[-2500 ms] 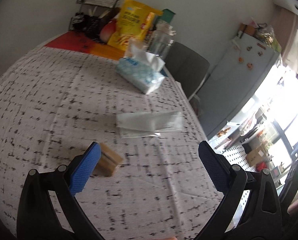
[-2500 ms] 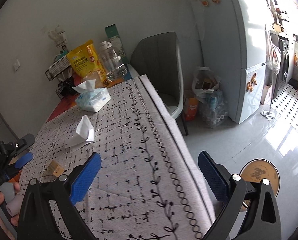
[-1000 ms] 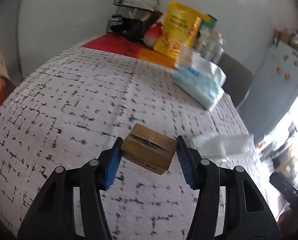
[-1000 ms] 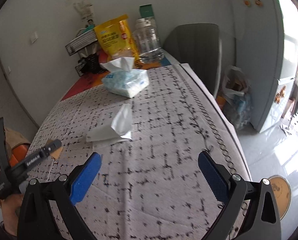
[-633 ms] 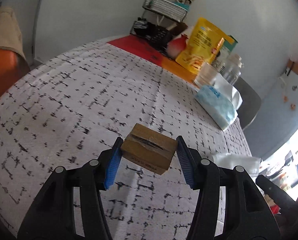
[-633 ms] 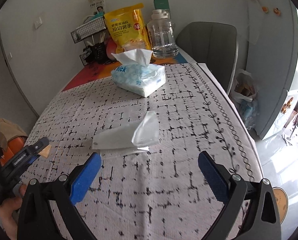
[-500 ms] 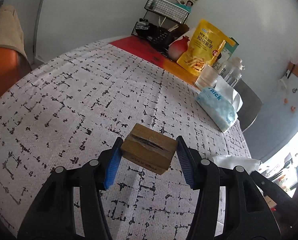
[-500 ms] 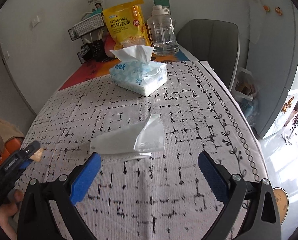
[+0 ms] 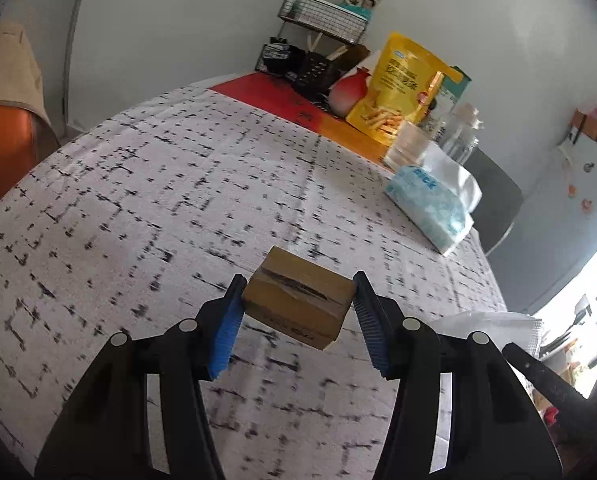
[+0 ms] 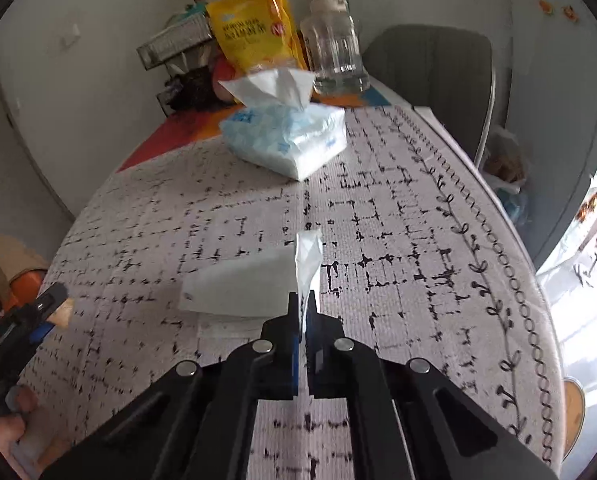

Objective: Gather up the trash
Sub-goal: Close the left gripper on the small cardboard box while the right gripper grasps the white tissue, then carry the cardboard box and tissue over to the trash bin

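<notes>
A small brown cardboard box point(image 9: 298, 300) hangs above the tablecloth, pinched between the blue pads of my left gripper point(image 9: 298, 312). In the right wrist view the loose white tissue point(image 10: 250, 284) lies mid-table, and my right gripper point(image 10: 303, 312) is shut on its raised right edge, which sticks up between the pads. The left gripper point(image 10: 38, 312) with the box shows at the left edge of that view, held by a hand point(image 10: 14, 420). The tissue point(image 9: 490, 324) also appears at the right of the left wrist view.
A blue tissue pack point(image 10: 286, 136) sits further back on the patterned tablecloth point(image 10: 398, 240). Behind it stand a yellow snack bag point(image 10: 254, 28), a clear bottle point(image 10: 334, 48) and a wire rack point(image 9: 322, 12). A grey chair point(image 10: 438, 72) is at the table's far right; a fridge point(image 9: 570, 200) beyond.
My right gripper moved in over the tissue and went from wide open to shut on its edge. The left gripper kept its hold on the box and rolled slightly.
</notes>
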`<state>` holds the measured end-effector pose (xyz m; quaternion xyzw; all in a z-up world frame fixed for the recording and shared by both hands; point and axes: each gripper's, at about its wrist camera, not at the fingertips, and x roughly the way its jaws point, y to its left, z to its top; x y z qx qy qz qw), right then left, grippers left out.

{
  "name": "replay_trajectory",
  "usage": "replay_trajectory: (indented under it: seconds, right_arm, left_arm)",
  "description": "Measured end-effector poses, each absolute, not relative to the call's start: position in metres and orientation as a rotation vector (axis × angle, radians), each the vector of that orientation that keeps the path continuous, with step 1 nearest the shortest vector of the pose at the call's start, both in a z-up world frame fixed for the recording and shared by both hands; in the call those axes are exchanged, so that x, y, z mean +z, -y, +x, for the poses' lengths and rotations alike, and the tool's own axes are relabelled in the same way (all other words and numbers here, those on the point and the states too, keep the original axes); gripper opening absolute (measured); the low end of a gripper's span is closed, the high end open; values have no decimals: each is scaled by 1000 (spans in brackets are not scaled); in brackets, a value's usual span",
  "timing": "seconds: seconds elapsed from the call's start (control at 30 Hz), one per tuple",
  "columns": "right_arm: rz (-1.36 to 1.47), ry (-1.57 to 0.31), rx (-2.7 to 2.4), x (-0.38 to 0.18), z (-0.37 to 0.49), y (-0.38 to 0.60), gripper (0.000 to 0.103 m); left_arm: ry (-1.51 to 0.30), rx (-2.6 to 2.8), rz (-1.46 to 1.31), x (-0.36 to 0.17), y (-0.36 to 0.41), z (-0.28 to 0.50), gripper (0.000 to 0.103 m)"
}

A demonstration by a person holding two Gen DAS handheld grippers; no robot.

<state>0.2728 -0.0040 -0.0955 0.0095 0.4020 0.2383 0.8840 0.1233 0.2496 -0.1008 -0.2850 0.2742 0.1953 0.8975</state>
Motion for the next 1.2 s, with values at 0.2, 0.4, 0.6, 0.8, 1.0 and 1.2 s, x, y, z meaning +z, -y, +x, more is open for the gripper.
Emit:
replay_trajectory:
  seconds: [0.2, 0.4, 0.6, 0.8, 1.0, 1.2]
  right_arm:
    - [65, -809, 500, -84, 248, 30, 3]
    - [124, -783, 494, -73, 231, 61, 3]
    - [168, -753, 473, -64, 221, 94, 3]
    - [162, -722, 471, -51, 207, 127, 3]
    - [195, -690, 421, -44, 199, 166, 3]
    - [235, -675, 352, -46, 195, 216, 3]
  left_arm:
    - [-552, 348, -568, -81, -224, 121, 54]
    - [-554, 299, -523, -67, -191, 125, 54]
    - [-547, 262, -481, -54, -155, 128, 54]
    - [-550, 218, -450, -47, -124, 133, 54]
    - [-553, 155, -413, -40, -85, 141, 54]
    - [-559, 97, -378, -35, -46, 152, 54]
